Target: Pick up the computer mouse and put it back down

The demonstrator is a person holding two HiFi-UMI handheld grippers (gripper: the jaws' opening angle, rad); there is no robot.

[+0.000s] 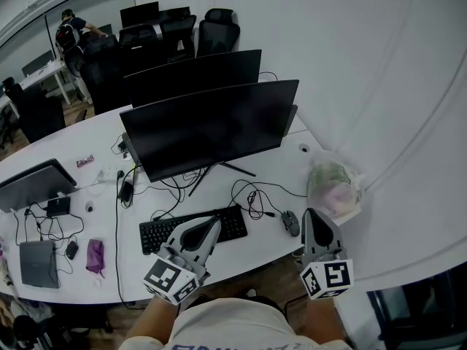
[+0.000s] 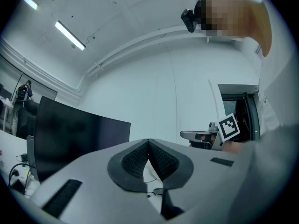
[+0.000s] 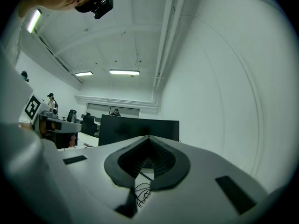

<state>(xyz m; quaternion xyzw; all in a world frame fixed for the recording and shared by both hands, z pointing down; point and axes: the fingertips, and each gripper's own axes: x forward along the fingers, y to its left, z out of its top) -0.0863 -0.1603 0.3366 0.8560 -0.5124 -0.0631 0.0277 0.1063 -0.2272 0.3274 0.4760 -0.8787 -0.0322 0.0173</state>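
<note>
Table [image 1: 252, 252], white and curved, seen from above; items listed from frame left to frame right.

1. Laptop [image 1: 33, 183], lid part open, at the left edge; a purple pouch [image 1: 95, 256] lies below it.
2. Keyboard [image 1: 191, 230], black, lower centre, in front of the large monitor [image 1: 211, 126].
3. Left tool [image 1: 213, 222], hovering over the keyboard's right half. Its pads are pressed together at the tip, with nothing between them (its own view shows this plainly).
4. Computer mouse [image 1: 291, 223], dark and domed, flat on the table at lower centre-right. It lies between the keyboard and the right tool, and no tool touches it. Its cord [image 1: 252, 197] runs off into a loose tangle just above.
5. Right tool [image 1: 311, 212], just right of the mouse, tip level with it. Its jaws are pressed together and empty.
6. Plastic bag [image 1: 333, 186], crumpled, right of centre against the wall.

Status: a mouse resting free on the table fits either a mouse awaiting its lift or one already set back.

Hazards, judged:
- The cord tangle could drag or snag during any lift and twist the mouse.
- The smooth, rounded shell could squirt out of a pinch placed off-centre.
- The bag is close enough to be brushed by a swing of the right tool.
</note>
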